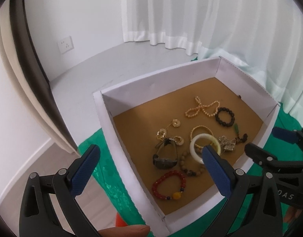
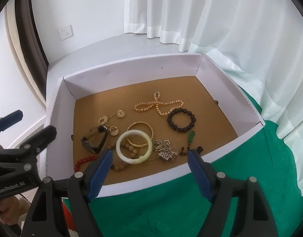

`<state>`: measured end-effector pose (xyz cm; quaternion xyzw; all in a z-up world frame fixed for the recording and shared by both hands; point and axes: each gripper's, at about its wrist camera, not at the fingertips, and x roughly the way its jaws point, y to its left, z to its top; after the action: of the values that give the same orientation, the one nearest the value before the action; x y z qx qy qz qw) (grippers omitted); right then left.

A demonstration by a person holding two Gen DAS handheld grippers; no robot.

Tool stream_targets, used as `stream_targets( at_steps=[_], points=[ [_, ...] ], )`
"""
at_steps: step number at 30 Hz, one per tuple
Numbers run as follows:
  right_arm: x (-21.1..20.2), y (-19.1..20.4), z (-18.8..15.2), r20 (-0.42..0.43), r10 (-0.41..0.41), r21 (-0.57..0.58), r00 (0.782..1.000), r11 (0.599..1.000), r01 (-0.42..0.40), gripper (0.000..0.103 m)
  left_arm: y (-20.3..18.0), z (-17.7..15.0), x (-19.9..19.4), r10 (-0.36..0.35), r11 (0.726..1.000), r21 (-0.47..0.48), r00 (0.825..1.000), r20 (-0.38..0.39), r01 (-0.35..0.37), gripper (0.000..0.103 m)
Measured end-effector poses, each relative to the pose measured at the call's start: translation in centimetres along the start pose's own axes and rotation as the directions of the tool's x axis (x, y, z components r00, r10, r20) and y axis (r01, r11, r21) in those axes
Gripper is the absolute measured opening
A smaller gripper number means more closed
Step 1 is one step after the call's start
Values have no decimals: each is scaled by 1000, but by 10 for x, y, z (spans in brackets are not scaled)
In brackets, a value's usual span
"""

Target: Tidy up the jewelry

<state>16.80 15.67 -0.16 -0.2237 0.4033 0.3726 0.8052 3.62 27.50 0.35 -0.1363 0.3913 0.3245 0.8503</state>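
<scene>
While both grippers hang with fingers spread wide and nothing between them, the jewelry lies loose on the brown floor of a white box (image 2: 131, 73) set on a green cloth (image 2: 171, 207). The left gripper (image 1: 149, 154) hovers over the box's near left corner; the right gripper (image 2: 150, 158) hovers over the near wall.

Nearest lies a red bead bracelet (image 1: 169, 185) with a yellow bead, just beside a tan bead bracelet (image 1: 189, 167). Next come a dark watch (image 2: 95, 138) and a pale jade bangle (image 2: 134, 146) that overlaps a gold bangle (image 2: 140, 134), with a silver pendant cluster (image 2: 165, 150) touching its right side. A green pendant (image 2: 191, 137) sits further right. Gold earrings (image 2: 111, 120) lie behind the watch. Beyond are a dark bead bracelet (image 2: 181, 120) and a looped pearl strand (image 2: 159, 103). White curtains (image 2: 171, 9) and a wall socket (image 2: 66, 32) stand behind.
</scene>
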Motion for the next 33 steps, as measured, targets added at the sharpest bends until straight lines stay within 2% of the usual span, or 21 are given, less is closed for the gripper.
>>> stream_targets(
  at_steps=[6, 15, 21, 33],
  points=[
    [-8, 2, 5, 23, 1, 6, 1000, 1000, -1, 83, 3, 4, -3, 3, 1000, -19, 1000, -21, -4, 103],
    [-15, 3, 11, 39, 21, 12, 999, 1000, -21, 83, 10, 9, -7, 35, 998, -46, 999, -8, -35, 103],
    [-15, 2, 13, 9, 36, 21, 999, 999, -36, 83, 7, 13, -7, 29, 998, -46, 999, -17, -29, 103],
    [-28, 2, 19, 30, -11, -4, 999, 1000, 11, 83, 10, 20, -16, 56, 997, -62, 998, 8, -55, 102]
  ],
)
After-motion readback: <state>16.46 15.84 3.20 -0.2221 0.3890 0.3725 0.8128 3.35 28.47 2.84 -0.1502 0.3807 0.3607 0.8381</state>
